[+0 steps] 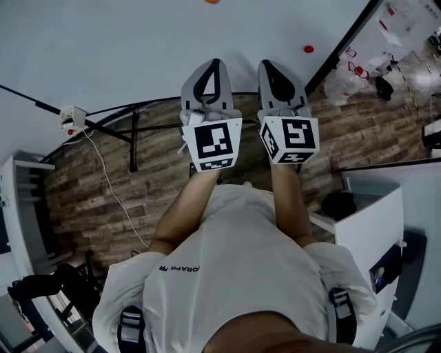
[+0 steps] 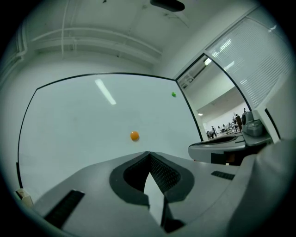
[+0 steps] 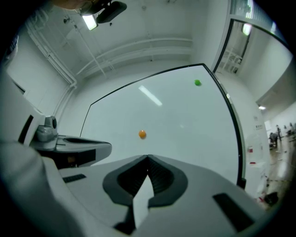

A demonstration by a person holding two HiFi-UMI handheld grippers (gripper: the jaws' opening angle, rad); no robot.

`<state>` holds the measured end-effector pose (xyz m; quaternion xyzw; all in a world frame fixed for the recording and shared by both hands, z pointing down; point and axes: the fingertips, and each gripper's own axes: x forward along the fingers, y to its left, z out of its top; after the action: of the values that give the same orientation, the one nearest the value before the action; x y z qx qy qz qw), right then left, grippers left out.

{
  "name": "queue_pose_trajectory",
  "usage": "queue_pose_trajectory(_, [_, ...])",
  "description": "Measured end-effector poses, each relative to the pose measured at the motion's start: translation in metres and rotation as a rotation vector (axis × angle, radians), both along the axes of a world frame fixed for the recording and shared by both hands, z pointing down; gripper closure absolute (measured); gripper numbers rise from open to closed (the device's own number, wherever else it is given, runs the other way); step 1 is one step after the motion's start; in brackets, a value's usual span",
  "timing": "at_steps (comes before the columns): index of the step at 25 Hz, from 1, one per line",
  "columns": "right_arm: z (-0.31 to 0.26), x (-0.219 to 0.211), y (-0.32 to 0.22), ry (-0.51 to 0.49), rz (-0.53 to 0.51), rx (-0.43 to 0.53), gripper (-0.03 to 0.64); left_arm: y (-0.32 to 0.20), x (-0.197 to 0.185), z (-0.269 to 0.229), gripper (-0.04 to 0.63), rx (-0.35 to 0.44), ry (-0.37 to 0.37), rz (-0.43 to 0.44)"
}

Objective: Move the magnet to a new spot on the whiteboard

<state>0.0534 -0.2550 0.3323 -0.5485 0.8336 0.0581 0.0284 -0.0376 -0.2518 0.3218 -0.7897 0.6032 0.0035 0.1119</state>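
Note:
A large whiteboard [image 1: 138, 48] stands in front of me. A small round orange magnet [image 2: 134, 136] sticks near its middle, also seen as the orange magnet [image 3: 142, 134] and at the top edge of the head view [image 1: 211, 1]. A green magnet [image 3: 198, 83] sits high near the board's right edge, and a red magnet [image 1: 308, 49] lower on that side. My left gripper [image 1: 215, 63] and right gripper [image 1: 266, 65] are held side by side, pointing at the board and well short of it. Both have their jaws closed tip to tip with nothing between them.
The whiteboard's black stand legs [image 1: 134, 138] rest on a wood-plank floor. A white socket box with a cable [image 1: 72, 117] lies at the left. A white cabinet [image 1: 372, 220] stands close at my right, and bags [image 1: 344, 83] lie by the board's right edge.

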Motion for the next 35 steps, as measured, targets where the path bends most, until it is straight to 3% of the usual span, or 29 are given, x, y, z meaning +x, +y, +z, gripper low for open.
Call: queue_pose_trajectory(35, [0.012, -0.022, 0.014, 0.033, 0.023, -0.02, 0.604, 0.015, -0.023, 0.018, 0.594, -0.027, 0.027, 0.018])
